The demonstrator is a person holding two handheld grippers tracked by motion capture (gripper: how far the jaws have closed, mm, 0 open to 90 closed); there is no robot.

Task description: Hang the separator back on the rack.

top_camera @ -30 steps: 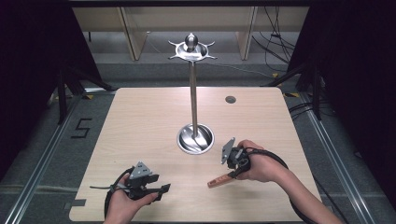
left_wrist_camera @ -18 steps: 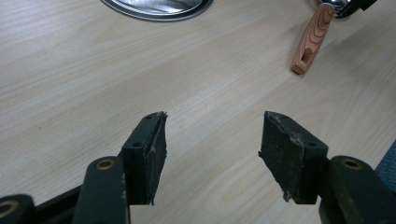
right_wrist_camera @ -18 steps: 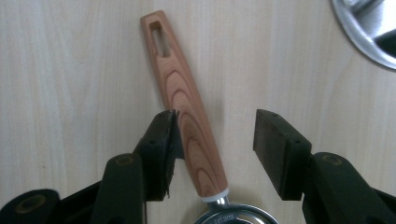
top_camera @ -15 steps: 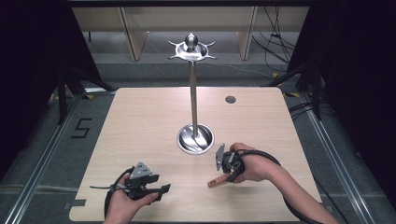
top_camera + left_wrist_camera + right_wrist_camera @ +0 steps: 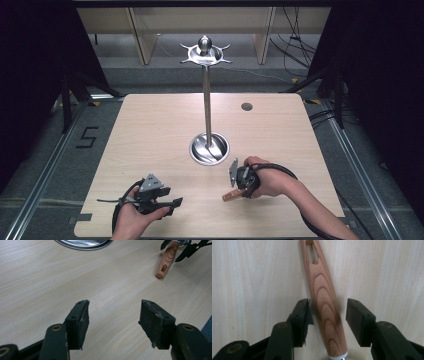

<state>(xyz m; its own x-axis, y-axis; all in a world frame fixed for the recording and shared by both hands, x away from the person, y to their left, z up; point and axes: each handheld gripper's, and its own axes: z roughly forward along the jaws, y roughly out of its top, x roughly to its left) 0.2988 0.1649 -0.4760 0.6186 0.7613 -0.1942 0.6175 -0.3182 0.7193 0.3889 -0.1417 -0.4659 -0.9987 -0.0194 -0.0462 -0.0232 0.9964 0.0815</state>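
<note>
A wooden-handled utensil (image 5: pixel 324 305) lies on the light wood table, its slotted handle end pointing away from my right gripper (image 5: pixel 328 308). The right jaws stand open on either side of the handle, the left one close to it and the right one with a clear gap. From above, the handle (image 5: pixel 230 195) sticks out from the right gripper (image 5: pixel 239 184) toward the table's front; its working end is hidden under the gripper. My left gripper (image 5: pixel 113 312) is open with bare table between its jaws, and sits at the front left (image 5: pixel 172 204). The left gripper view also catches the handle (image 5: pixel 166 261).
A tall metal stand rises from a round shiny base (image 5: pixel 209 148) at the table's centre, topped by a ring of hooks (image 5: pixel 205 52). A small dark disc (image 5: pixel 246 106) lies at the back right. Wooden shelving and cables stand beyond the table.
The right hand and its gripper have shifted slightly left and toward the front edge, the wooden handle along with them. The left gripper has stayed put.
</note>
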